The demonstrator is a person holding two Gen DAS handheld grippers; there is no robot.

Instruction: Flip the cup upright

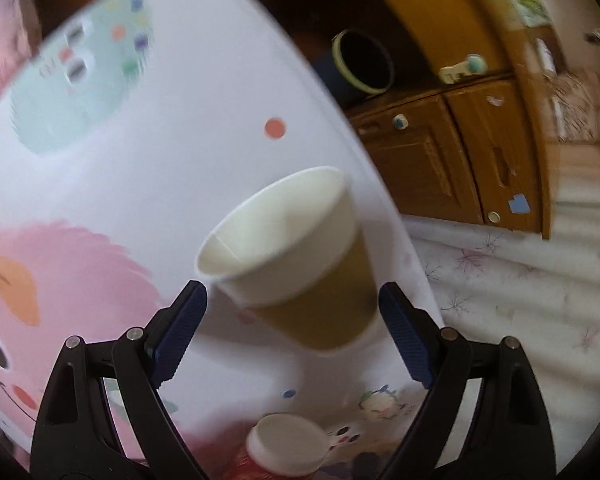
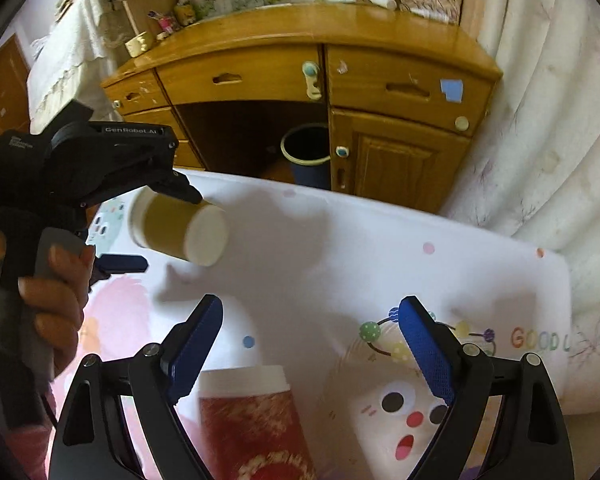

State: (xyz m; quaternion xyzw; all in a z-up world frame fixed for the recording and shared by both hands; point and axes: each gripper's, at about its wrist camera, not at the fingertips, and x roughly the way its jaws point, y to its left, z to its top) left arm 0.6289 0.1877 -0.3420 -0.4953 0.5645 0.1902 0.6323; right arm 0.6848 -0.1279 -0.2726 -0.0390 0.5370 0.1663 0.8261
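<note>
A white paper cup with a tan band (image 1: 300, 256) hangs tilted in the air between the blue pads of my left gripper (image 1: 292, 300), mouth toward the upper left. The jaws stand wider than the cup and no pad touches it. In the right wrist view the same cup (image 2: 180, 228) lies on its side in the air above the table, base toward the right, with the left gripper (image 2: 160, 224) around its mouth end. A red-and-white cup (image 2: 252, 412) stands upside down on the table just ahead of my right gripper (image 2: 312, 320), which is open and empty.
The low table (image 2: 380, 248) has a white cloth with cartoon prints. Behind it stands a wooden cabinet (image 2: 400, 92) with a dark bin (image 2: 308, 156) in its opening. White bedding (image 2: 560, 120) lies to the right. The red cup's base also shows in the left wrist view (image 1: 288, 444).
</note>
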